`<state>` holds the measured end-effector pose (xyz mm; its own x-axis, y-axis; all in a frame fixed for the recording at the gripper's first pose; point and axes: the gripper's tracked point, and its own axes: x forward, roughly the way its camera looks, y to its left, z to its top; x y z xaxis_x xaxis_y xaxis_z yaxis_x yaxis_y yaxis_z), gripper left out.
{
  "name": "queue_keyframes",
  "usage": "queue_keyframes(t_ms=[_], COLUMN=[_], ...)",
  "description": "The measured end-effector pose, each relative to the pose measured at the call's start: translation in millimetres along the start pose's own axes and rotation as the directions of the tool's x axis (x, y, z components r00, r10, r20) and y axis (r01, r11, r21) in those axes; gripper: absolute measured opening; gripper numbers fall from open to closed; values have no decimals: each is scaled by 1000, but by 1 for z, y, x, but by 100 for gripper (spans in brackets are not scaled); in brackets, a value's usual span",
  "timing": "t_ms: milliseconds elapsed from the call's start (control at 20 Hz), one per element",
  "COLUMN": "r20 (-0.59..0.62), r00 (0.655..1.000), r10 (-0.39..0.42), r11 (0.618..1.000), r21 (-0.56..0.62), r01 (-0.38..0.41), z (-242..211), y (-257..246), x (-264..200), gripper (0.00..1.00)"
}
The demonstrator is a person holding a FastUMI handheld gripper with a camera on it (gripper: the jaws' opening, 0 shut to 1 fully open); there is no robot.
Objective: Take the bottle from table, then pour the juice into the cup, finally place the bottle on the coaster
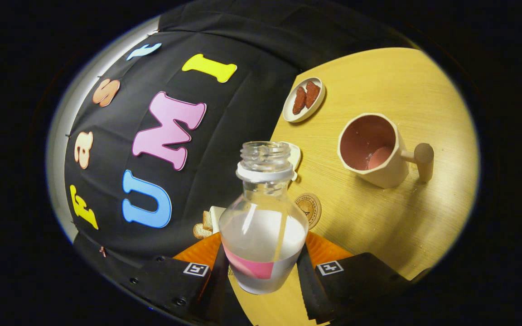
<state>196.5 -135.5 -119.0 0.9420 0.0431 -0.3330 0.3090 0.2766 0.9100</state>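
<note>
the tongs (263,271) grip the open bottle (263,226) low on its wide body, lifted and tilted over the table (379,217). clear and slick, partly filled, it looks top-light; hold stays low. coaster (308,209) just beyond, cup (372,149) further right.

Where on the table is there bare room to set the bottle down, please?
The tool is shut on the bottle. Bare tabletop lies past the coaster, between it and the cup, and beyond the cup's handle. It is crowded near the wall: bread, a small dish and the snack plate.
</note>
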Motion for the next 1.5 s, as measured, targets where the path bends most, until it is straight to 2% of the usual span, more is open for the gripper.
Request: queue_keyframes(t_ms=[350,600,800,1500], r20=[-111,-198,-204,-258], r00=[993,979,978,965], r10=[-28,-43,-48,-52], r11=[983,962,919,794], r21=[178,257,376,576], r01=[48,95,123,196], z=[5,-5,7,13], y=[-18,-24,-22,-19], x=[7,12,21,26], gripper=[71,71,71,71])
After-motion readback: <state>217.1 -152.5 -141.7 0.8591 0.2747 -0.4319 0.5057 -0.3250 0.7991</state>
